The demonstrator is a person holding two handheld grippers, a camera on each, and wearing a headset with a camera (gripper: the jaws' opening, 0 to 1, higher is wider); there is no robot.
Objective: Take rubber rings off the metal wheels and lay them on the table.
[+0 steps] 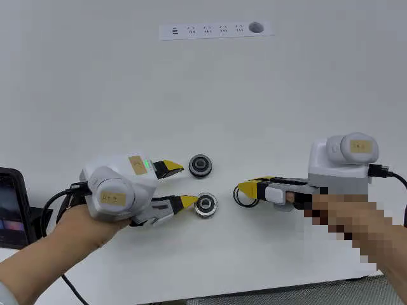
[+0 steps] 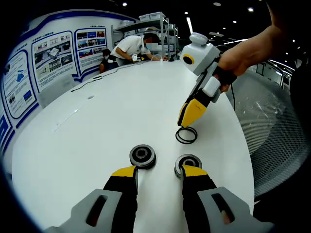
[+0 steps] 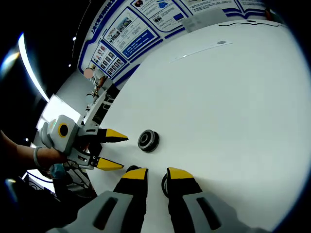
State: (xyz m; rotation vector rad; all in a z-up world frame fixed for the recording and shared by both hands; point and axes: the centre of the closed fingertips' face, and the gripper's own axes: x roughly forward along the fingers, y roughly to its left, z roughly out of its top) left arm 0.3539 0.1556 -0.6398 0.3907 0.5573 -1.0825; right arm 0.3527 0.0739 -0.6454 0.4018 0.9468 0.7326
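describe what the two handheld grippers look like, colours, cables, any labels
Both the left gripper and the right gripper have rounded white and grey housings, black jaws with yellow tips, and a tan sticker on the round top. A black cable trails from the back of each. The left one also has a small green light lit near its jaws.
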